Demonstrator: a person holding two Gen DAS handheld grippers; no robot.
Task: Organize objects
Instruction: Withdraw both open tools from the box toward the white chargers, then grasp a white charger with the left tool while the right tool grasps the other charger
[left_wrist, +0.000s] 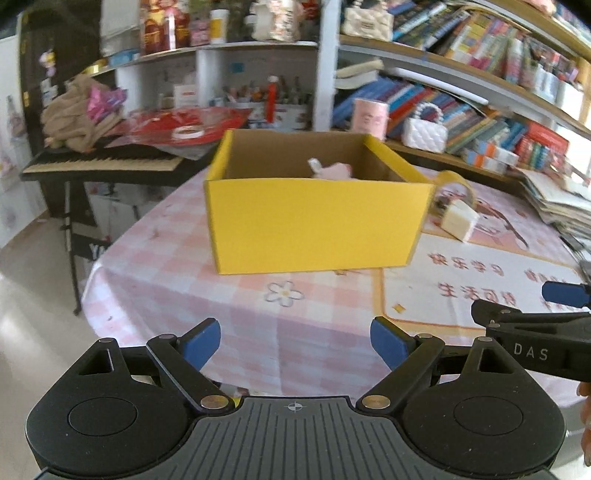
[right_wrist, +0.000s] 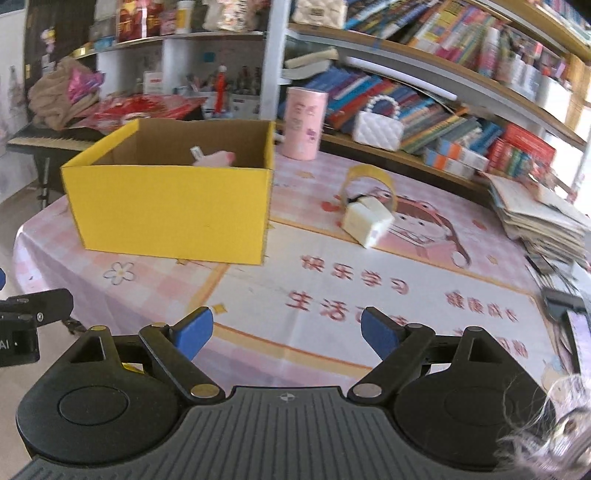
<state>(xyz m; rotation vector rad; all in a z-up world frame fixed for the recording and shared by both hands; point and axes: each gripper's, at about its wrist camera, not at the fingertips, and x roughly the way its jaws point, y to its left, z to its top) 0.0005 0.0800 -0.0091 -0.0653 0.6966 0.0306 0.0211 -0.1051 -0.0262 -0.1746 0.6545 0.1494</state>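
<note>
A yellow cardboard box (left_wrist: 314, 218) (right_wrist: 170, 210) stands open on the pink checked tablecloth, with a pale pink soft object (left_wrist: 332, 170) (right_wrist: 214, 159) inside it. Right of the box lie a cream block (left_wrist: 460, 218) (right_wrist: 367, 220) and a roll of yellowish tape (left_wrist: 456, 182) (right_wrist: 369, 181). A pink cylinder (right_wrist: 304, 123) stands behind the box. My left gripper (left_wrist: 295, 345) is open over the near table, short of the box, with nothing between its fingers. My right gripper (right_wrist: 286, 336) is open too, empty, over the printed mat; it shows at the right edge of the left wrist view.
Bookshelves (right_wrist: 461, 74) line the back and right. A white quilted handbag (right_wrist: 376, 127) sits on the lower shelf. A stack of papers (right_wrist: 543, 218) lies at the table's right side. A keyboard (left_wrist: 99, 162) on a stand is left of the table. A dark device (right_wrist: 565, 306) lies near the right edge.
</note>
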